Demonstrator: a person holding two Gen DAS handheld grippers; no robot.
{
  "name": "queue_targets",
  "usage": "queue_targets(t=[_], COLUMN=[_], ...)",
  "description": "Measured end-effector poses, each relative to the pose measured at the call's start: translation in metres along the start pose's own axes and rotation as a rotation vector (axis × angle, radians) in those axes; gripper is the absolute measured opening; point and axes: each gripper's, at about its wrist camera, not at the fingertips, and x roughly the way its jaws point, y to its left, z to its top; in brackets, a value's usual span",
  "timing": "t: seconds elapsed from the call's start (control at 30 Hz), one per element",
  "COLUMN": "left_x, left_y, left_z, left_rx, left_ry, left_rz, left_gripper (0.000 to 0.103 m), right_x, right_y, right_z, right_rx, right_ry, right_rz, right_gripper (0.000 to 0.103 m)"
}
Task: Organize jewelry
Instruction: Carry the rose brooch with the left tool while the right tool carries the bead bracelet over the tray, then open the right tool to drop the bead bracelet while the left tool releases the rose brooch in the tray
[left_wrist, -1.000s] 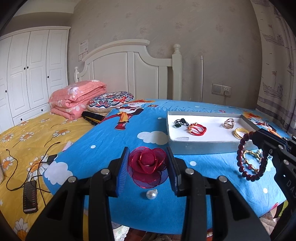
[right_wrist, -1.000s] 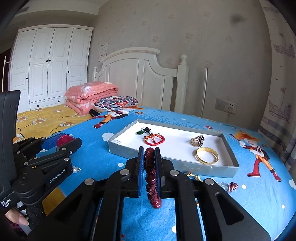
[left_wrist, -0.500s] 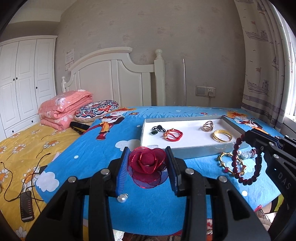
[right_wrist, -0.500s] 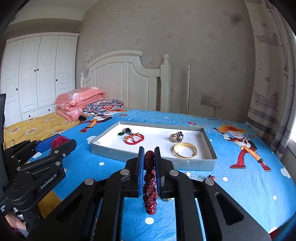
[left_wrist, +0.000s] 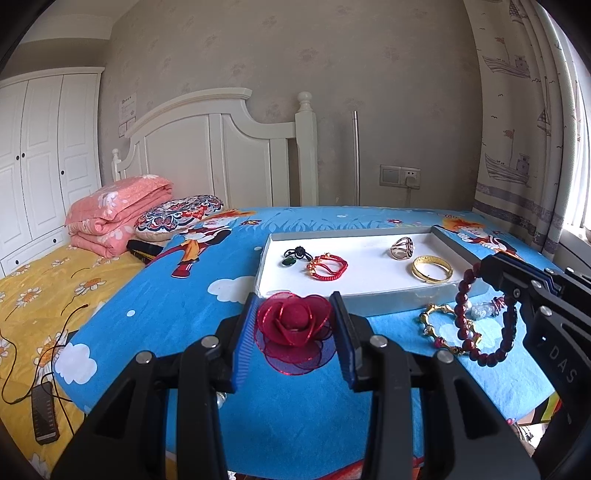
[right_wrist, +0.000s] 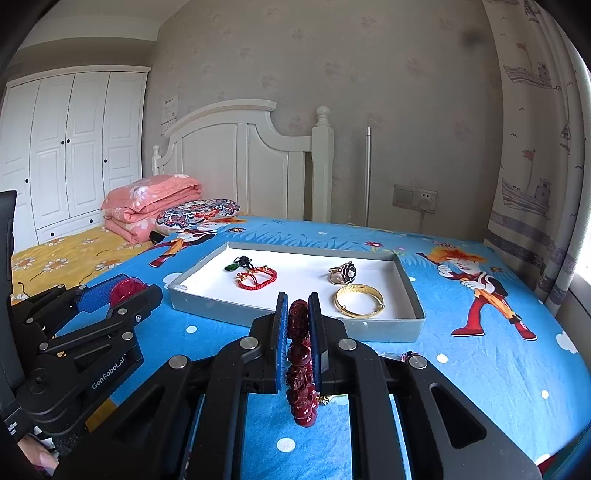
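Left wrist view: the left gripper (left_wrist: 293, 326) clamps a red fabric rose (left_wrist: 295, 325) just near of the grey tray (left_wrist: 399, 299). Right of it, the right gripper (left_wrist: 484, 267) dangles a dark red bead bracelet (left_wrist: 480, 317) over what looks like a gold chain (left_wrist: 443, 328).

Right wrist view: its jaws pinch the bracelet (right_wrist: 300, 362) near the tray (right_wrist: 295, 314).

Bright, sharp daytime pictures.
Sunlight comes in past the curtain (left_wrist: 524, 122) on the right; edges bend round, corners go black.
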Motion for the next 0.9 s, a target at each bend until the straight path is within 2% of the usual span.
queue_targets(t=[0.2,0.4,0.63,0.87,0.9], left_x=[0.018,0.046,0.086,0.134,0.141], left_y=[-0.001,-0.01,-0.016,-0.018,-0.017], left_z=[0.019,0.057,0.093,0.101,0.101], left_rx=[-0.021,-0.026,-0.004,0.01,0.006], left_ry=[0.013,0.018,0.033,0.095,0.107], left_rz=[-0.016,-0.031,0.002,0.049,0.055], left_gripper=[0.038,0.038,0.038,0.038,0.038], right_x=[0.019,0.046,0.083,0.126,0.13], right_y=[-0.005,-0.013,-0.012,-0.01,-0.01], right_z=[0.019,0.048,0.081,0.089,0.088], right_rx=[-0.009,-0.007,-0.029,-0.053,-0.055], right_ry=[0.014,0.026,0.031,0.078,0.083], right_rz=[-0.011,-0.016,-0.032,-0.061,-0.067], right_gripper=[0.011,0.011,0.011,0.011,0.007])
